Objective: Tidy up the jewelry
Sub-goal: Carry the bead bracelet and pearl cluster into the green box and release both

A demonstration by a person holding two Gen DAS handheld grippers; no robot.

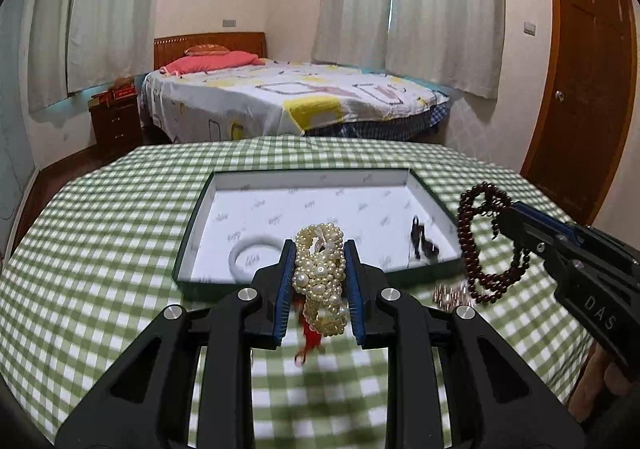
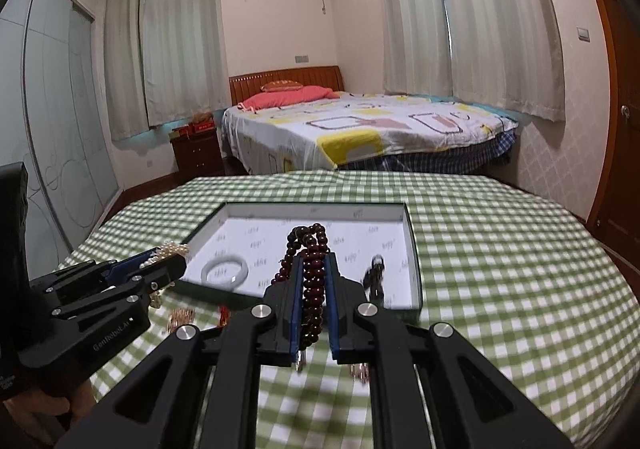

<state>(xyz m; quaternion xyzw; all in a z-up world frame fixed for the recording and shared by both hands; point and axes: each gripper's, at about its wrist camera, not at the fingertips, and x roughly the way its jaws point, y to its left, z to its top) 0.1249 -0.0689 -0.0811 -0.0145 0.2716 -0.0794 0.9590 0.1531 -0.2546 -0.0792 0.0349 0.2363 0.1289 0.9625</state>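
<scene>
My left gripper point(image 1: 319, 249) is shut on a bundle of cream pearl strands point(image 1: 320, 277) with a red tassel hanging below, held above the near rim of the open box point(image 1: 192, 233). My right gripper point(image 2: 314, 263) is shut on a dark red bead string point(image 2: 308, 245), also held above the box's near edge point(image 2: 416, 269). Inside the box lie a pale jade bangle point(image 1: 256, 251) and a small dark bead piece point(image 1: 422, 241). A rose-gold bracelet point(image 1: 454, 295) lies on the cloth in front of the box. The right gripper shows in the left wrist view point(image 1: 500, 215), the left gripper in the right wrist view point(image 2: 180, 259).
The table has a green-and-white checked cloth point(image 1: 100, 269). Beyond it stand a bed point(image 1: 288, 101), a nightstand point(image 1: 116, 121), curtains and a wooden door point(image 1: 584, 81). A small metallic piece point(image 2: 360, 371) lies on the cloth under the right gripper.
</scene>
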